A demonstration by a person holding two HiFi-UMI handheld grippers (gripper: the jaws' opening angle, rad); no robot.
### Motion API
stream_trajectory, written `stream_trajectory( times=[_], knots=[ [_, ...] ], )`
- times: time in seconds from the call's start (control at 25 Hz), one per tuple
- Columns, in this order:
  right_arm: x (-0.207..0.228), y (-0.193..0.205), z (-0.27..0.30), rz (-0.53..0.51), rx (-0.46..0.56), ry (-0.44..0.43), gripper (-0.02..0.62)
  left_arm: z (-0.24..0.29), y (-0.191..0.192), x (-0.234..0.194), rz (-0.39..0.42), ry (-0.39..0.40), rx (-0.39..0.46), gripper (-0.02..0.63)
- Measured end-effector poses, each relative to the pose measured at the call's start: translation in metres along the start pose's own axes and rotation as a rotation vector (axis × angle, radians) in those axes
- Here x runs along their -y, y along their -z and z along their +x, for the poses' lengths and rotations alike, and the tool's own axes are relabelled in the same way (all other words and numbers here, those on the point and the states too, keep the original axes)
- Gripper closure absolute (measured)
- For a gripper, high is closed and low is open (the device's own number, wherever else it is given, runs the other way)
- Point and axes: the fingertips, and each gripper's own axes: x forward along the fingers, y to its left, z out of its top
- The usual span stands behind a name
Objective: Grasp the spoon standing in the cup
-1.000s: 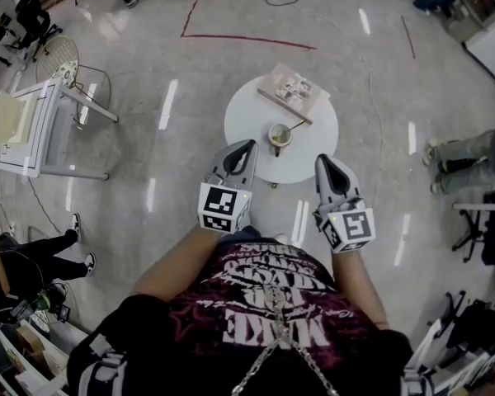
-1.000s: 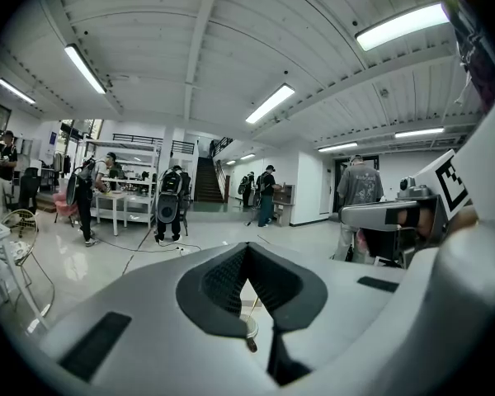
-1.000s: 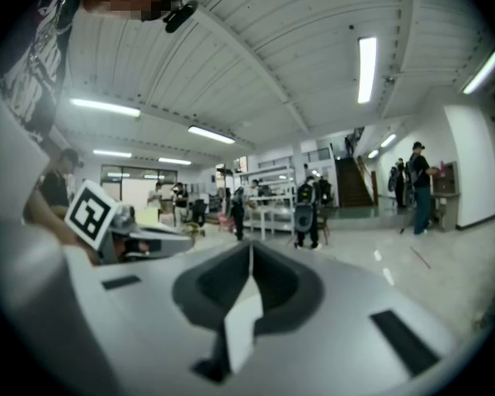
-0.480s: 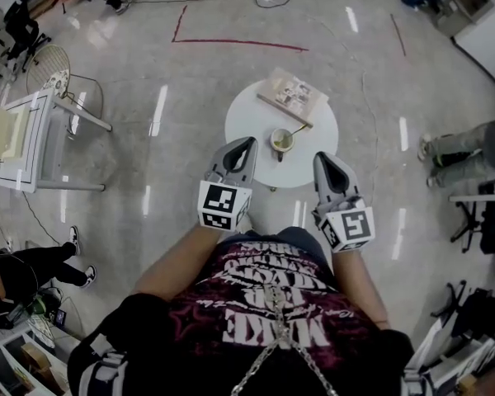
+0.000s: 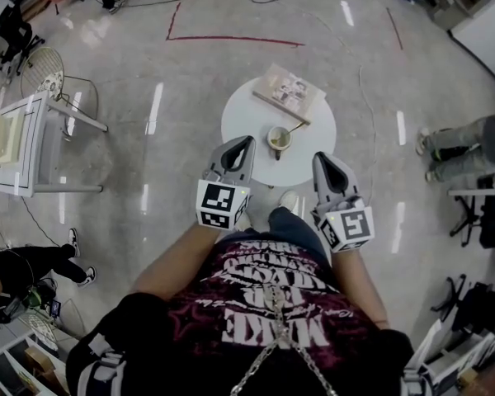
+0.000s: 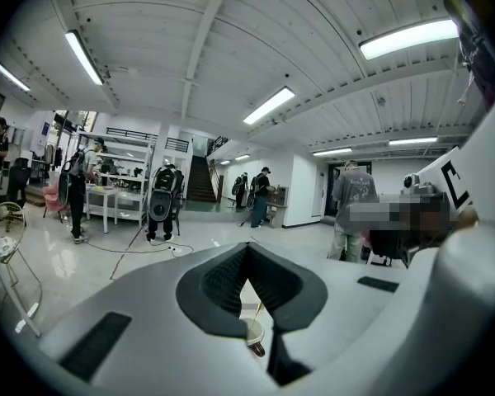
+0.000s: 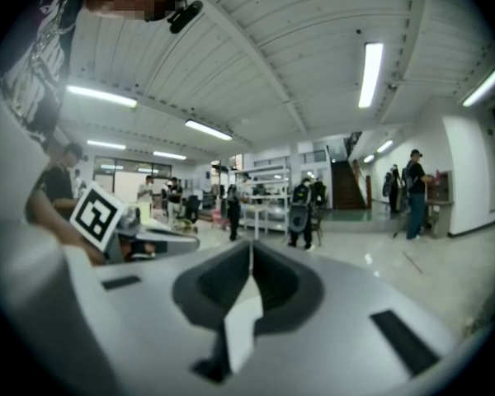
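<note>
The left gripper (image 6: 247, 247) has its fingers pressed together at the tips, with nothing pinched. Through the hollow below the tips shows the cup (image 6: 253, 334) with the spoon (image 6: 258, 311) standing in it. The right gripper (image 7: 251, 246) is likewise closed tip to tip and empty.

In the head view the cup (image 5: 279, 139) sits near the middle of the round white table (image 5: 246, 110). The spoon (image 5: 295, 127) has its handle leaning over the rim toward 2 o'clock. The left gripper (image 5: 246, 142) points in from the cup's 9 o'clock, near but apart. The right gripper (image 5: 318, 157) is at about 4 o'clock (a little farther off). A book (image 5: 290, 91) lies at the cup's 12 o'clock, by the table's far edge.
</note>
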Motion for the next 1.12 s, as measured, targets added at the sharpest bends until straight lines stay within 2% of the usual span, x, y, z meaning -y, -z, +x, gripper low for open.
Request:
stream_trajectory(
  times=[0.32, 0.52, 1.12],
  knots=[
    [0.028, -0.001, 0.022, 0.014, -0.011, -0.039, 0.561, 0.02, 0.001, -0.002, -0.005, -0.039, -0.025, 0.581],
    [0.035, 0.003, 0.039, 0.009, -0.03, -0.086, 0.561, 0.033, 0.012, -0.007, -0.038, -0.069, -0.052, 0.581],
    [0.067, 0.005, 0.066, 0.008, -0.059, -0.138, 0.561, 0.069, 0.01, -0.014, -0.068, -0.122, -0.053, 0.581]
  ],
)
